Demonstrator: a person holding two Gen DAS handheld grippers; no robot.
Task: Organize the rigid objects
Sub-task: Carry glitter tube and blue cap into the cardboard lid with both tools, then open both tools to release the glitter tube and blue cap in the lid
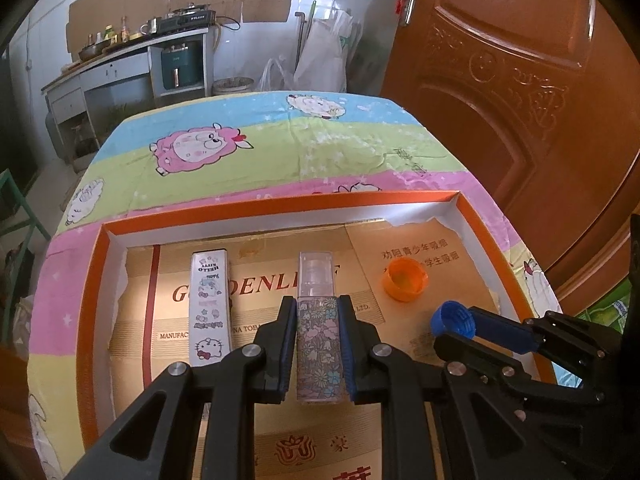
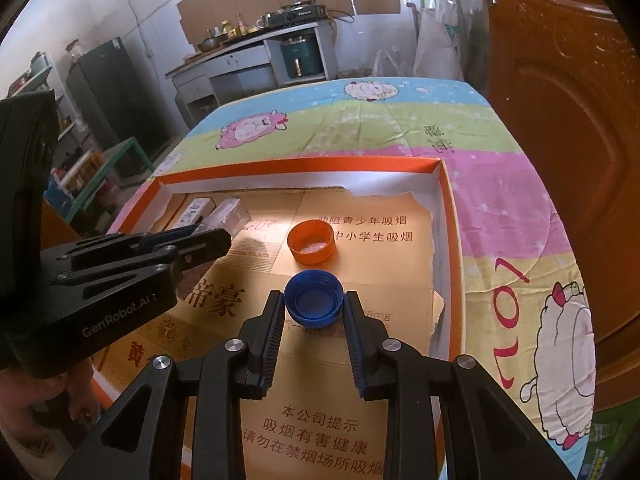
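The floral spray bottle (image 1: 319, 344) is sitting clamped in my left hand-held gripper (image 1: 318, 346) over the tray (image 1: 280, 210), just right of the white tin (image 1: 210, 304), while my right hand-held gripper (image 2: 314, 312) is pinching the blue cap (image 2: 314, 300) just short of the orange cap (image 2: 311, 246), apparently to line like items up.

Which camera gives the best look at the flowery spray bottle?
The left wrist view. The floral spray bottle sits centred there, clamped between the left tongs, with its clear cap and flower pattern fully visible. The right wrist view shows only the clear cap end poking out past the left tongs; the patterned body is hidden.
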